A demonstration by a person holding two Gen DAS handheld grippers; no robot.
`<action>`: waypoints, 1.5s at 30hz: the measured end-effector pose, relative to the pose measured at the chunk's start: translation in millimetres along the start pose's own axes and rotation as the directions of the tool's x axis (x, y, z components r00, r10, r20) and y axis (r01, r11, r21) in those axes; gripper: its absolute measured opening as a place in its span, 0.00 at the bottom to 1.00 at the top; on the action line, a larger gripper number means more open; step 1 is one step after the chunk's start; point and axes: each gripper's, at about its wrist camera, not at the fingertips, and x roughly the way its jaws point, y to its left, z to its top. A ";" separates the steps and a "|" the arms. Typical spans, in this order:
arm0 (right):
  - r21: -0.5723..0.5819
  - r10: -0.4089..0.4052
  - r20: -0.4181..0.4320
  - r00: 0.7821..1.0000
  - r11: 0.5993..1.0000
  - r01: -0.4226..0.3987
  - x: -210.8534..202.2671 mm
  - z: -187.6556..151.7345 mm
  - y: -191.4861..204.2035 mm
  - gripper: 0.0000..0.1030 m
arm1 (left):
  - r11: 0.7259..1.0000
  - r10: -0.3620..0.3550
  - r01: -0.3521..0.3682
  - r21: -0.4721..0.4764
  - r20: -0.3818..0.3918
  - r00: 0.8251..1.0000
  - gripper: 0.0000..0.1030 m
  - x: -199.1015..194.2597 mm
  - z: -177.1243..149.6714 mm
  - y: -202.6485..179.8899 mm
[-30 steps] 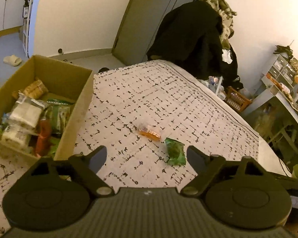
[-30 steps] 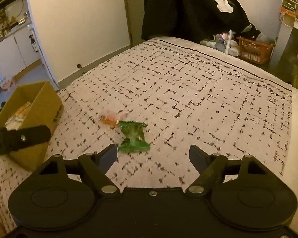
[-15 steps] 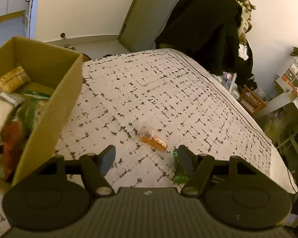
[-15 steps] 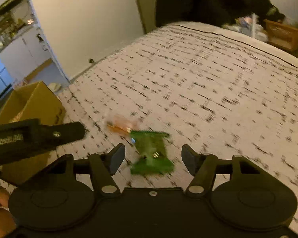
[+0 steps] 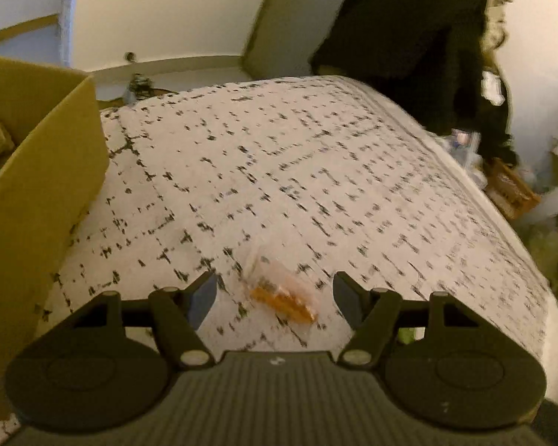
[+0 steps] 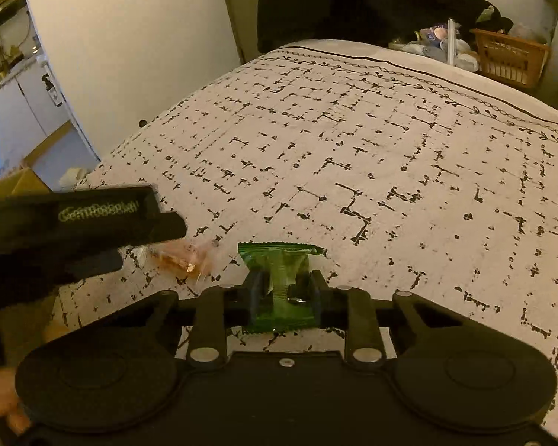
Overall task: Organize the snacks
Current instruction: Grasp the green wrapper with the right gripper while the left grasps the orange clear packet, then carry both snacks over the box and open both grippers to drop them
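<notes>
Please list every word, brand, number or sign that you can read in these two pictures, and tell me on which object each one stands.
"GenRobot.ai", as best it reads, blurred: pale lettering on the side of the left gripper, seen from the right wrist view.
Green snack packet in the right gripper: no print can be read.
Clear packet with orange snack: too blurred to read.
Cardboard box: no print shows on its walls.

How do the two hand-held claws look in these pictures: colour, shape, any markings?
Both are matte black plastic. The left claw and the right claw each have two angled fingers on link arms with silver pivot pins, two round disc housings behind, and a ribbed body between them. Seen from the right wrist view, the left claw's side bears pale lettering, too blurred to read. No cables or sleeves show.
</notes>
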 end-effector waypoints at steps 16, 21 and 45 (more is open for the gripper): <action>0.004 -0.084 -0.013 0.996 0.996 0.084 -7.6 1.7 -9.0 0.26 | 0.994 0.108 -0.107 0.015 -0.071 0.992 0.66 18.2 -9.4 -17.4; -0.008 -0.101 -0.027 0.995 0.995 0.101 -13.1 -0.1 0.1 0.26 | 0.984 0.176 -0.174 0.041 -0.044 0.983 0.32 10.3 -17.9 -12.5; -0.044 0.027 0.204 0.979 0.999 -0.018 -96.0 15.5 77.4 0.25 | 0.998 0.058 -0.060 0.009 0.153 0.987 0.26 -114.9 29.0 50.0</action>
